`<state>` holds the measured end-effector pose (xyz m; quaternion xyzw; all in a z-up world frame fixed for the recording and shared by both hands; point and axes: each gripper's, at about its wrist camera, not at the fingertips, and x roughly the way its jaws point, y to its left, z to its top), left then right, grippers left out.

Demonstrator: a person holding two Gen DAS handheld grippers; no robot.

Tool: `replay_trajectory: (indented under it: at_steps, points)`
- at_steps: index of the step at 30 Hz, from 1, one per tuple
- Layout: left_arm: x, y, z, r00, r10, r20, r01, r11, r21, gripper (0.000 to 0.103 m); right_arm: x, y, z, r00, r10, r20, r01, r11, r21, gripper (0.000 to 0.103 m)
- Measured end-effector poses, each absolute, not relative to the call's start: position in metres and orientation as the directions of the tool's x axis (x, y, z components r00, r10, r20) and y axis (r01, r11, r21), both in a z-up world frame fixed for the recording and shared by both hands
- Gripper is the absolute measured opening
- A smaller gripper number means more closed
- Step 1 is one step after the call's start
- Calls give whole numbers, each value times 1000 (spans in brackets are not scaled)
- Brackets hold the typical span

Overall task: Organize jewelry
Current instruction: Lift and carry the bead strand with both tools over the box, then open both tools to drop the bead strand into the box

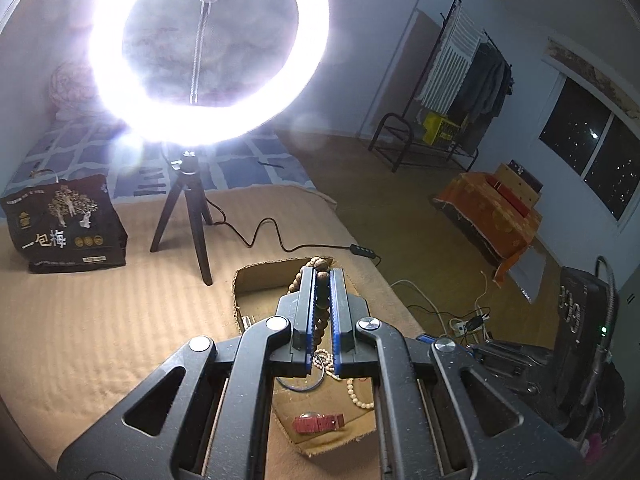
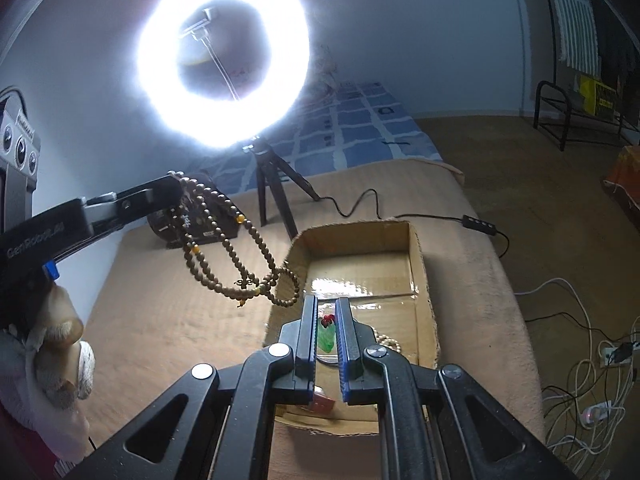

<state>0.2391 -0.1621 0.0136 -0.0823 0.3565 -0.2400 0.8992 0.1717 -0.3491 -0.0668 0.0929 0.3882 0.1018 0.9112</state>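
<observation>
My left gripper point(image 1: 322, 274) is shut on a long brown bead necklace point(image 1: 322, 304). In the right wrist view the necklace point(image 2: 224, 252) hangs from the left gripper point(image 2: 176, 190) in loops, its low end over the left rim of the cardboard box point(image 2: 424, 280). My right gripper point(image 2: 327, 304) is shut on a small green pendant point(image 2: 326, 336) with a red knot, above the box. Inside the box point(image 1: 240, 280) lie a red-strapped watch point(image 1: 318, 422), a cream bead string point(image 1: 358, 396) and a thin bangle point(image 1: 304, 386).
A ring light on a tripod point(image 1: 192, 216) stands behind the box, its cable and switch point(image 1: 362, 250) running right. A black snack bag point(image 1: 64, 226) sits far left. The bed edge drops to the floor on the right, with cables point(image 2: 592, 360).
</observation>
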Motion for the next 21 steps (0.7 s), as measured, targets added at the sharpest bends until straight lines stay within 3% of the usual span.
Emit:
replay_trajectory:
  at_steps: [21]
  points:
    - [287, -194, -43, 592, -426, -684, 347, 901, -261, 4, 196, -362, -107, 605, 202, -770, -52, 975, 216, 6]
